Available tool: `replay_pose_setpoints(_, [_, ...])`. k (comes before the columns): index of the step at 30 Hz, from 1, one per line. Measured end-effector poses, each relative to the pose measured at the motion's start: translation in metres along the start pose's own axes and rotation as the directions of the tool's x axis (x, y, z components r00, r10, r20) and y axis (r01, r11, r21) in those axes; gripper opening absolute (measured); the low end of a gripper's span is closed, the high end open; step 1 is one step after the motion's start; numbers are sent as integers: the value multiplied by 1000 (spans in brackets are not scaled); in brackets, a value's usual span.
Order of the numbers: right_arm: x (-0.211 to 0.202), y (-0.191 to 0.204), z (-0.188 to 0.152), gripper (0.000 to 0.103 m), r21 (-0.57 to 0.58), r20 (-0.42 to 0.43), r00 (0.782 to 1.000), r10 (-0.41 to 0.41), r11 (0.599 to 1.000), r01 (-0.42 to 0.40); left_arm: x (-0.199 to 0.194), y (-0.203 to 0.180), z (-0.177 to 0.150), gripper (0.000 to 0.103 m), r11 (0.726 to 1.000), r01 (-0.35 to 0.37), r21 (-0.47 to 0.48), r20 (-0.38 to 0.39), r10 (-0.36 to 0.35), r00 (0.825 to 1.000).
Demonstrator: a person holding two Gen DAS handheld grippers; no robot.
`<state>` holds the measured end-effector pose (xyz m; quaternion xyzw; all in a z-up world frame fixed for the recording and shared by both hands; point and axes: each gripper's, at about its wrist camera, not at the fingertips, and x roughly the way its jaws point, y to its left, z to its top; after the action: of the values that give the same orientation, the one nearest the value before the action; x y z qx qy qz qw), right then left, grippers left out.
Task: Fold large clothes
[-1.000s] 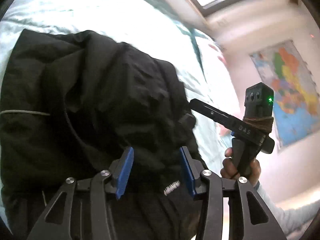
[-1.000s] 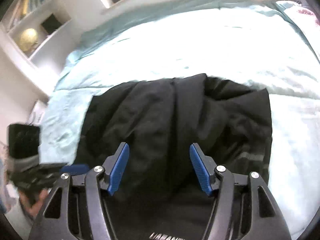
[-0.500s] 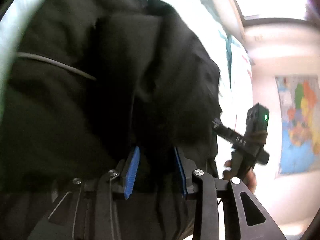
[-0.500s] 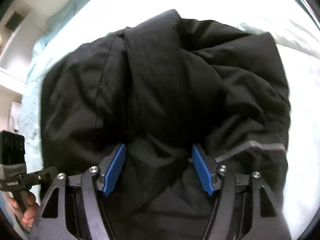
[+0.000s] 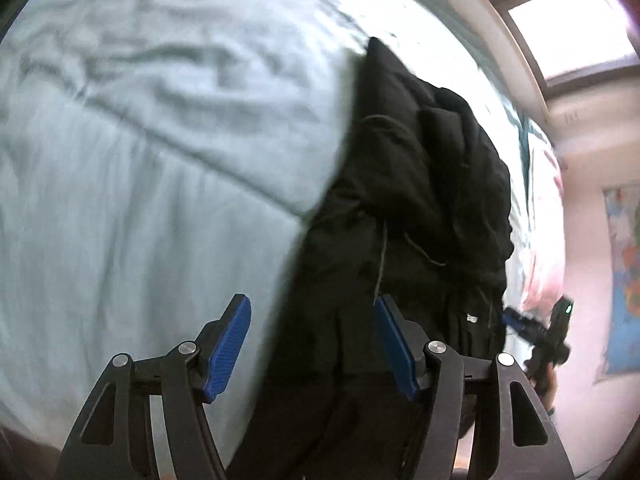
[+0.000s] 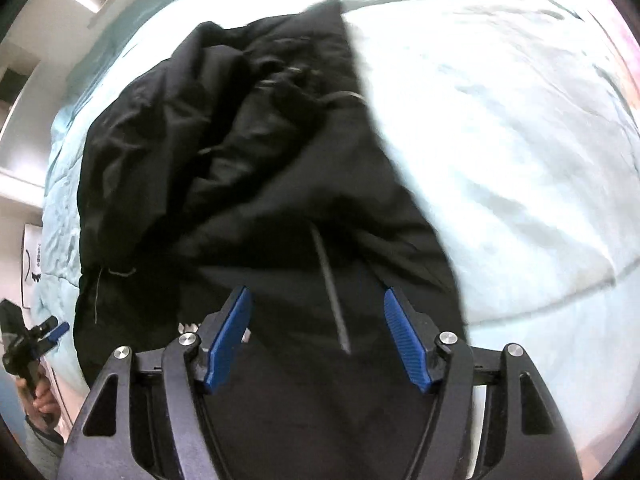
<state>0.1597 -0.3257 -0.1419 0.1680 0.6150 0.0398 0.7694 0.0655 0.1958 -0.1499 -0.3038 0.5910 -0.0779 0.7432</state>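
black jacket [image 5: 408, 208] motion-blurred, bottom cut off, wall map [image 5: 624, 280] cropped

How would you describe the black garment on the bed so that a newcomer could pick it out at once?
Find the wide bed covered in a pale blue-green quilt. Near its close edge lies a bunched black jacket, puffy and creased. It is the only dark thing on the light bedding, with thin grey cords trailing across it.

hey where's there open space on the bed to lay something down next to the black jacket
Bare room: the pale blue bedspread left of the bulky black jacket in the left wrist view, and the wide stretch of it to the jacket's right in the right wrist view. Crowded: the jacket's bunched folds, over which the opening right gripper points.
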Motion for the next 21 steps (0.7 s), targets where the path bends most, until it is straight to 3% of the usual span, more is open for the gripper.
replay_pose_setpoints(4, [-5, -18, -8, 71, 0, -15, 1000, -13, 1000, 13, 39, 1, -14, 66, 994, 96, -43, -97, -100, 990])
replay_pose_setpoints(7, [-14, -32, -14, 71, -8, -18, 999, -41, 999, 41, 60, -1, -23, 66, 1000, 6, -13, -124, -8, 992])
replay_pose_setpoints(8, [-15, -34, -18, 71, -8, -18, 999, -52, 999, 51, 63, -1, -24, 66, 1000, 4, -17, -119, -6, 993])
replay_pose_setpoints(12, [-21, -37, -29, 71, -13, -7, 997, -78, 997, 78, 65, -8, -26, 66, 998, 66, -20, -100, -68, 993])
replay_pose_setpoints(15, [-29, -38, -38, 72, -14, 10, 992, -129, 992, 129, 69, -22, -29, 66, 989, 150, 4, -137, -148, 979])
replay_pose_setpoints(18, [-37, -45, -54, 72, -10, 7, 989, -146, 989, 146, 70, -40, -35, 66, 984, 160, 74, -160, -147, 976])
replay_pose_setpoints(21, [-35, -59, -70, 72, 12, -8, 990, -138, 990, 138, 81, -38, -37, 66, 987, 146, 71, -195, -130, 972])
